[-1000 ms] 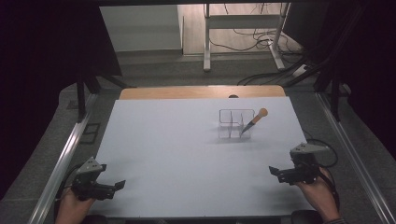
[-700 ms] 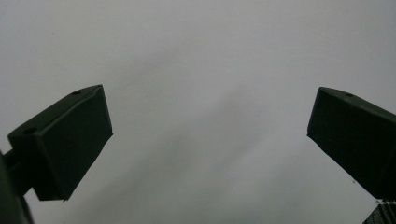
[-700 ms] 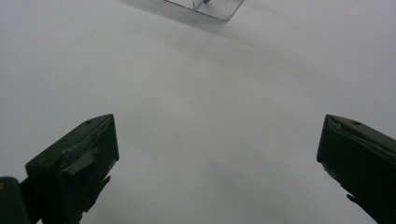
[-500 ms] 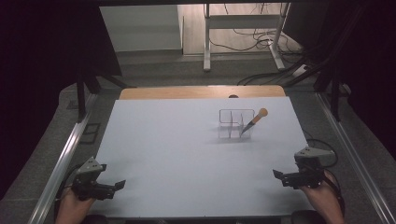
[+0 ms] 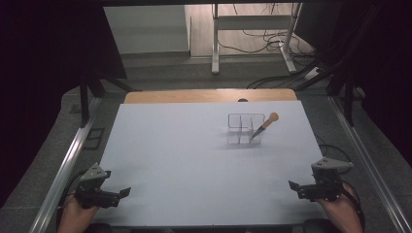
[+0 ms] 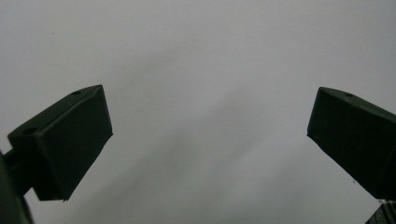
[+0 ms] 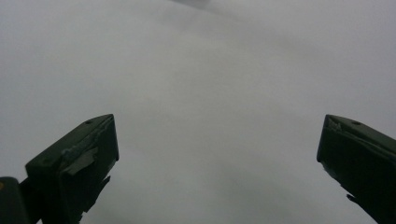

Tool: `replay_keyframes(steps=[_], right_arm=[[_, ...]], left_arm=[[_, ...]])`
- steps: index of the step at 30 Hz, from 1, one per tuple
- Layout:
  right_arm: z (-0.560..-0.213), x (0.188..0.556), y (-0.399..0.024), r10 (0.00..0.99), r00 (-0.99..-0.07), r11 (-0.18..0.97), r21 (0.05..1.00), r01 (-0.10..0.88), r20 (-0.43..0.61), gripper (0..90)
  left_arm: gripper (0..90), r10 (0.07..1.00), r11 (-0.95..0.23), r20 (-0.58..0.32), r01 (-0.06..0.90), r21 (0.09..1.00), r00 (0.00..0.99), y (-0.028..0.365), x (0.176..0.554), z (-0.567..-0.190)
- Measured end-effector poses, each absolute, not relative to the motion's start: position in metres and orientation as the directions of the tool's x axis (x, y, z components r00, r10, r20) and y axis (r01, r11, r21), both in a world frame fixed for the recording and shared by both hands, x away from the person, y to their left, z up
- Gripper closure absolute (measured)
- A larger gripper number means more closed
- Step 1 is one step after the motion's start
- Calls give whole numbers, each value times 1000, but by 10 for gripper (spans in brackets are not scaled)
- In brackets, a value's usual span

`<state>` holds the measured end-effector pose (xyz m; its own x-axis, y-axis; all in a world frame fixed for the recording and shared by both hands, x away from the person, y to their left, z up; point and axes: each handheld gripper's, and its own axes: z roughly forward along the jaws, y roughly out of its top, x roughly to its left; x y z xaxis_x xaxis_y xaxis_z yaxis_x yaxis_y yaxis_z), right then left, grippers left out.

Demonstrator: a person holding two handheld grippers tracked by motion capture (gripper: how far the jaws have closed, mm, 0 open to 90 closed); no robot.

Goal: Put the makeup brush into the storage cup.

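- Both grippers parked at the near edge of the pale grey table top (image 5: 184, 160), well apart.
- Left gripper (image 5: 121, 193) spread wide, pinching nothing; right gripper (image 5: 294, 187) spread too, equally empty.
- Small knife with black blade and round-ended wooden handle (image 5: 265, 125) leaning in the right cell of the clear plastic divided holder (image 5: 240, 130), far right of centre.
- Best reached with the right gripper: straight approach, pinch on the handle, lift along its tilt to spare the light holder.
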<state>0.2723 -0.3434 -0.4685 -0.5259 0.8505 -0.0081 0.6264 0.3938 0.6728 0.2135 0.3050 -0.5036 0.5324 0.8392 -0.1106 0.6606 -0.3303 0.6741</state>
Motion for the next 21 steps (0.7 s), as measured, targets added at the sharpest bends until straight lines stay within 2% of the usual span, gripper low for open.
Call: replay_keyframes(steps=[21], right_arm=[[-479, 259, -356, 863, -505, 399, 643, 653, -23, 0]], left_arm=[[3, 837, -338, -109, 664, 668, 536, 305, 214, -504]])
